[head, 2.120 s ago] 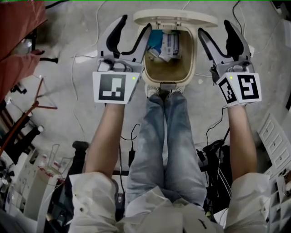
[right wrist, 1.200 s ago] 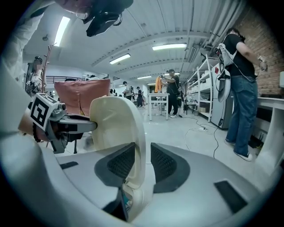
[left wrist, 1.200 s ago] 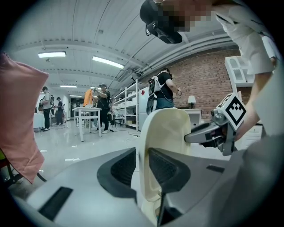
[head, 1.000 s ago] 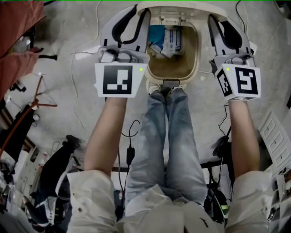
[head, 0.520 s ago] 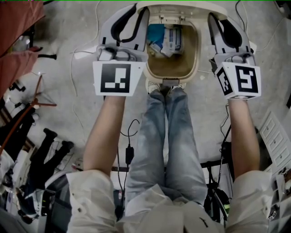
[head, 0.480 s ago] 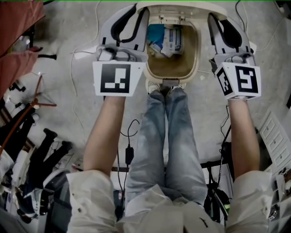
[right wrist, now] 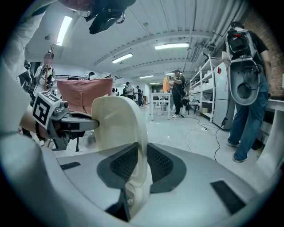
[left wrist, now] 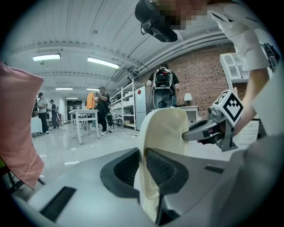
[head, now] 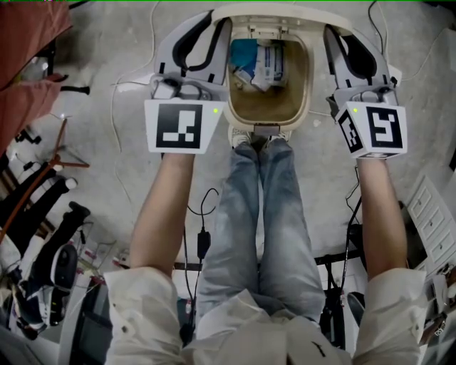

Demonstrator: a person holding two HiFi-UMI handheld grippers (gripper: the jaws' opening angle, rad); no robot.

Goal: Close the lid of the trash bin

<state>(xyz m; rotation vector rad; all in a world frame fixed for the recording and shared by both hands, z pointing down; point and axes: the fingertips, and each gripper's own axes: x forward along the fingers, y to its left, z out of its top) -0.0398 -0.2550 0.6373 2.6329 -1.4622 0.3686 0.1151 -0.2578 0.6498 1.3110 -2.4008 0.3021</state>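
Both claws are clamped on the raised lid (head: pixel 285 9) of the cream trash bin (head: pixel 308 78). The left claw (left wrist: pixel 143 165) pinches the lid's left edge between its ribbed pads, and the right claw (right wrist: pixel 141 163) pinches the right edge the same way. The lid stands upright at the bin's far side, so the bin is open, showing a blue packet (head: pixel 244 57) and small cartons (head: pixel 269 63) above a brown bottom. The bin sits on the grey floor (head: pixel 107 64), just beyond the person's shoes (head: pixel 241 135) and between the two forearms.
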